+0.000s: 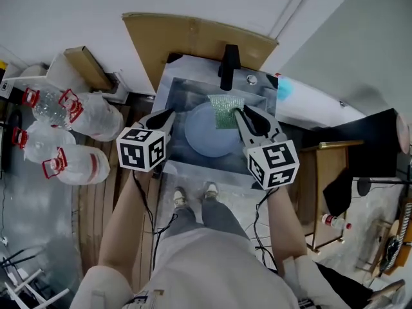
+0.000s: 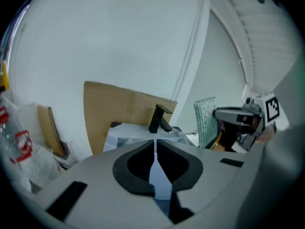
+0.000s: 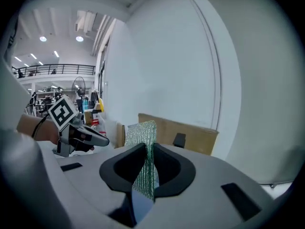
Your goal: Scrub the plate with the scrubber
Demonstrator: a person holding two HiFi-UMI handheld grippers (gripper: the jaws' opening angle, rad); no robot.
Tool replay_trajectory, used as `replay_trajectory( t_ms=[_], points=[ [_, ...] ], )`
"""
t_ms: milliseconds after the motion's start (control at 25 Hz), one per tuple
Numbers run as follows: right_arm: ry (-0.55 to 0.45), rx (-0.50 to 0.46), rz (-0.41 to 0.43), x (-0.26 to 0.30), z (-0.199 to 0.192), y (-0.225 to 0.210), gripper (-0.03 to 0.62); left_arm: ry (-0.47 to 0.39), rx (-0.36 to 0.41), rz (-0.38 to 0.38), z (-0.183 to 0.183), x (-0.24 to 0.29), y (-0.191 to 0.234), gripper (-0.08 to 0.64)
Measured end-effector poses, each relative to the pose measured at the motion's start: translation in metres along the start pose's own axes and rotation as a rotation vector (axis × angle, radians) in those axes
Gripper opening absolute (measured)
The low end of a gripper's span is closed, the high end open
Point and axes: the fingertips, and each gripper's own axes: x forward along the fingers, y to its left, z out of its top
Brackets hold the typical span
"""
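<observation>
A pale blue plate [image 1: 209, 140] lies flat in the steel sink [image 1: 172, 92]. My right gripper [image 1: 239, 111] hangs above the plate's far right rim, shut on a green mesh scrubber [image 1: 225, 111]. In the right gripper view the scrubber [image 3: 142, 135] stands upright, pinched between the pads of that gripper [image 3: 146, 149]. My left gripper [image 1: 171, 113] hovers just left of the plate, apart from it. Its jaws [image 2: 155, 144] stand together with only a thin slit and nothing in them. The left gripper view also shows the scrubber [image 2: 206, 120] to the right.
A black faucet [image 1: 228, 66] rises at the sink's back edge. A cardboard sheet [image 1: 180, 40] leans on the wall behind. Large water bottles [image 1: 77, 114] lie on the floor to the left. A wooden stand [image 1: 328, 166] sits to the right.
</observation>
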Motion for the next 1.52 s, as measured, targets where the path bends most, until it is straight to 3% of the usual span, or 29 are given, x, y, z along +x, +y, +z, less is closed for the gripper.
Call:
replay_trajectory(
  t_ms=[80, 160, 520, 800, 1080, 1240, 1520],
  points=[
    [-0.053, -0.021, -0.021, -0.016, 0.02, 0.003, 0.084, -0.021, 0.13, 0.027, 0.019, -0.018, -0.009, 0.032],
    [-0.096, -0.045, -0.038, -0.032, 0.038, 0.007, 0.084, -0.052, 0.211, 0.025, 0.036, -0.036, -0.019, 0.031],
    [-0.283, -0.013, -0.022, -0.094, 0.113, 0.04, 0.084, -0.252, 0.333, -0.016, 0.101, -0.123, -0.062, 0.029],
    [-0.384, -0.032, 0.019, -0.139, 0.156, 0.063, 0.084, -0.372, 0.459, -0.034, 0.127, -0.165, -0.1, 0.029],
    [-0.446, -0.068, 0.026, -0.168, 0.176, 0.081, 0.083, -0.393, 0.514, -0.059, 0.136, -0.195, -0.131, 0.028],
    [-0.424, -0.106, 0.044, -0.17, 0.172, 0.091, 0.083, -0.447, 0.475, -0.088, 0.136, -0.205, -0.132, 0.025],
    [-0.393, -0.069, 0.056, -0.169, 0.157, 0.094, 0.083, -0.47, 0.446, -0.084, 0.129, -0.214, -0.126, 0.023]
  ],
)
